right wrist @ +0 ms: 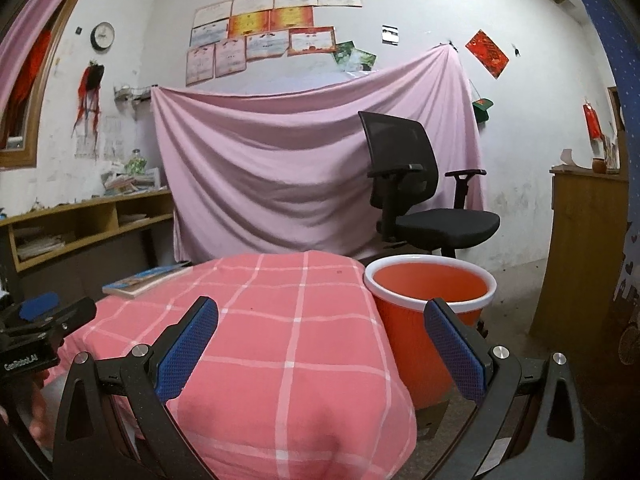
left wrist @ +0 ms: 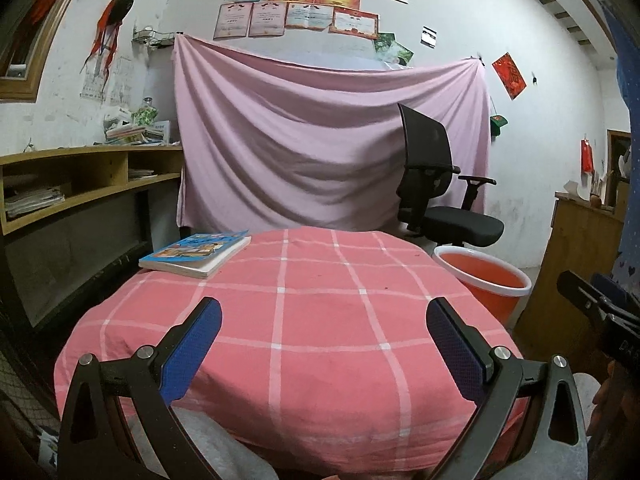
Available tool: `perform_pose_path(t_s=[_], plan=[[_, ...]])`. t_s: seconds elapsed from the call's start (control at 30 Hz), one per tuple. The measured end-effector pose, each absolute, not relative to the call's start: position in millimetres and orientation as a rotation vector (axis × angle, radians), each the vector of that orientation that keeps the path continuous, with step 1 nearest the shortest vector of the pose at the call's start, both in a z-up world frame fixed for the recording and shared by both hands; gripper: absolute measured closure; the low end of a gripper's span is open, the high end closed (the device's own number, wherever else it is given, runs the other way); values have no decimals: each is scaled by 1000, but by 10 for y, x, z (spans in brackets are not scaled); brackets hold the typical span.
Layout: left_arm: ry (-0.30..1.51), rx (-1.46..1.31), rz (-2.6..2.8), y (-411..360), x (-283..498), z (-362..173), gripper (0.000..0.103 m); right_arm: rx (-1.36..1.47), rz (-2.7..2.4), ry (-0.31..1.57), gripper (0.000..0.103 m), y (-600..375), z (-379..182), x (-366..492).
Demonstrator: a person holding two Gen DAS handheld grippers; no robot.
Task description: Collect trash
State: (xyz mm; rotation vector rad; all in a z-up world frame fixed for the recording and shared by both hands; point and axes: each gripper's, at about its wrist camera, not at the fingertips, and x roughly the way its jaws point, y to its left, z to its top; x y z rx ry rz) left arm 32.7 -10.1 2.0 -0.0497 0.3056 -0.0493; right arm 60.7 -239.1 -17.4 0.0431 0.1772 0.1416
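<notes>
Both grippers hang with fingers spread wide and empty over the near edge of a table draped in pink checked cloth (left wrist: 320, 320): left gripper (left wrist: 324, 316), right gripper (right wrist: 320, 316). No trash shows on the cloth; only a book (left wrist: 196, 254) lies at its far left. An orange bin (right wrist: 430, 292) stands just right of the table. Best scan carefully before reaching.

Pink checked tablecloth (left wrist: 320, 320), orange white-rimmed bucket (right wrist: 416, 344), blue-covered book (left wrist: 196, 254), lilac sheet (left wrist: 304, 152).

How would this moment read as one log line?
left gripper: open | right gripper: open | bucket: beside table | book: on table
</notes>
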Motion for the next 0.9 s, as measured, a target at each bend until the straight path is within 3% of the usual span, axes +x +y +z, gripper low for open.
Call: perform_pose_path(t_s=[0.9], plan=[[312,-51,-39,-34,338,-28,3,52,143,193,0,-2413,-235,580]])
